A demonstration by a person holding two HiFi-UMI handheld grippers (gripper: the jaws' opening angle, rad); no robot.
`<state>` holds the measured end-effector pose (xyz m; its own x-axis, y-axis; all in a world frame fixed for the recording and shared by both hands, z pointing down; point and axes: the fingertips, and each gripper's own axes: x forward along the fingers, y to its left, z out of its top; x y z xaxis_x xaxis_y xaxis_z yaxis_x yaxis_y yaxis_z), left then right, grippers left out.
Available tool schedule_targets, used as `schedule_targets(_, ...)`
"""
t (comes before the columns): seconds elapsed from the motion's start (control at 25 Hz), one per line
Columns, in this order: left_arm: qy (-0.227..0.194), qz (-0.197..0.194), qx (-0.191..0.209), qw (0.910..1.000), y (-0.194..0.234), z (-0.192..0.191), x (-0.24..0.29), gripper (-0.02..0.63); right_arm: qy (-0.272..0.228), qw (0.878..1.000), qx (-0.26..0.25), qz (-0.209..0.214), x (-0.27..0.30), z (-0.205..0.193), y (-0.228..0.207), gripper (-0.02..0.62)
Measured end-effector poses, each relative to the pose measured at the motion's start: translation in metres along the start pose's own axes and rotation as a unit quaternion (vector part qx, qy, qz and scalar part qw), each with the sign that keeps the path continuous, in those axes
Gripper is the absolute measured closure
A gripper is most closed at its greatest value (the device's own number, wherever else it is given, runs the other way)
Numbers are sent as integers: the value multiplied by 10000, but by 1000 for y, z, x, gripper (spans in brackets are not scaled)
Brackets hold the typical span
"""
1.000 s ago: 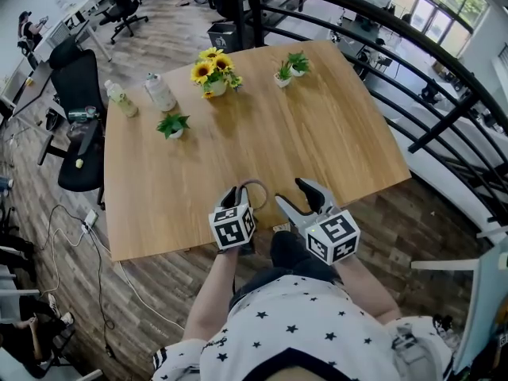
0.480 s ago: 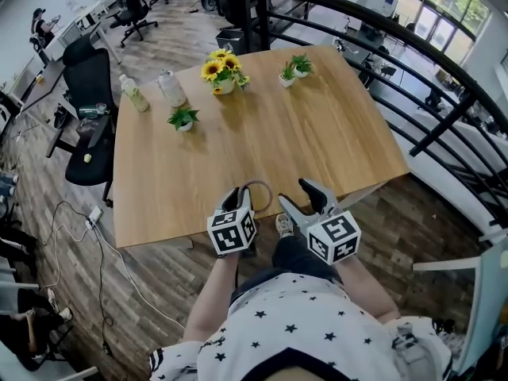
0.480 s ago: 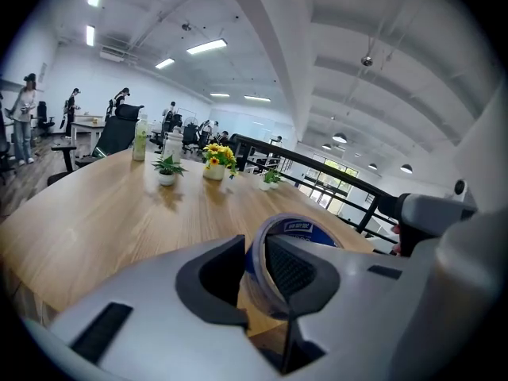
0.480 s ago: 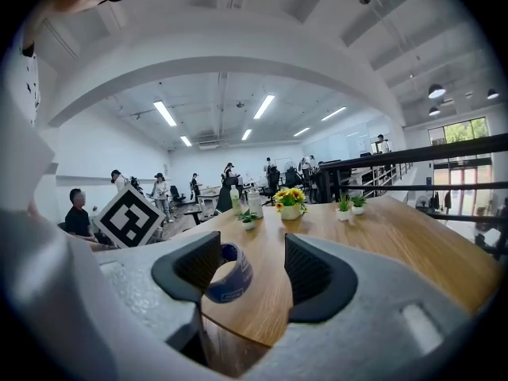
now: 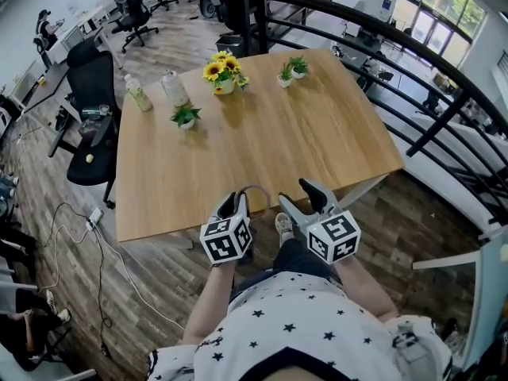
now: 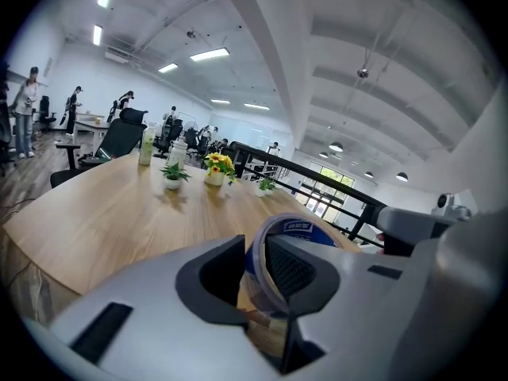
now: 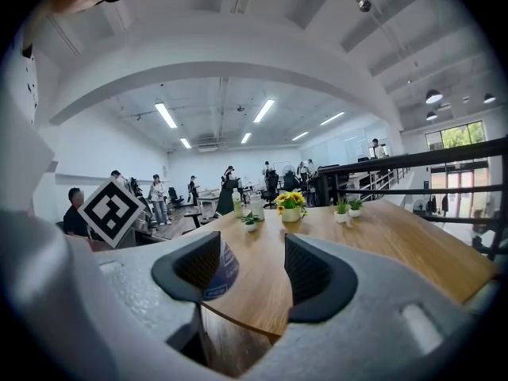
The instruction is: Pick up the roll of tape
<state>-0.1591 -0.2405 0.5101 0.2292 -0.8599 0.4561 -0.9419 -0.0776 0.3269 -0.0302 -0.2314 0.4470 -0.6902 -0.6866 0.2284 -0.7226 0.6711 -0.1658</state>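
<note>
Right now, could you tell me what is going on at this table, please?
A person is working with a handheld tool in each hand. The left tool is clamped on the roll of tape, gripping its wall with the ring standing on edge. It holds the roll at the near edge of the wooden table, apparently lifted off the surface. The right tool hangs beside it, open and empty. The sunflowers stand at the far end.

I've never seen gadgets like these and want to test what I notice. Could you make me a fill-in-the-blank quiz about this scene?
The left hand-held gripper is shut on a roll of ___.
The right hand-held gripper is ___, with nothing in its jaws.
At the far side of the table, near the sunflowers, stand ___ bottles.
Missing words: tape; open; two.
</note>
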Motion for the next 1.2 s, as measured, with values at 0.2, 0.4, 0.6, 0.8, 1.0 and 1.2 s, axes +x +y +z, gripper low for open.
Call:
schedule_targets(0.2,-153,-71,-105,9998,-5,-1,-22,531,-75,10000,-17,-18,-10,-2,7,357)
schedule_targets(0.4,-250,-121,-125,9995,-12,-5,-42,531,-131,9999,-43,-13,-21,-3,16,357)
schedule_targets(0.6,-267,-135,-121,9995,-12,-9,-53,532,-177,9998,-15,-65,-27,-4,18,357)
schedule_targets(0.8,-264,-145,-119,9995,-13,-12,-57,532,-166,9997,-53,-169,-32,-8,17,359)
schedule_targets(1.0,-275,-156,-125,9994,-13,-11,-59,532,-182,9994,-120,-251,-32,-7,17,387)
schedule_targets(1.2,-273,-191,-110,9994,-14,-9,-57,532,-154,9994,-106,-279,-29,-7,15,387)
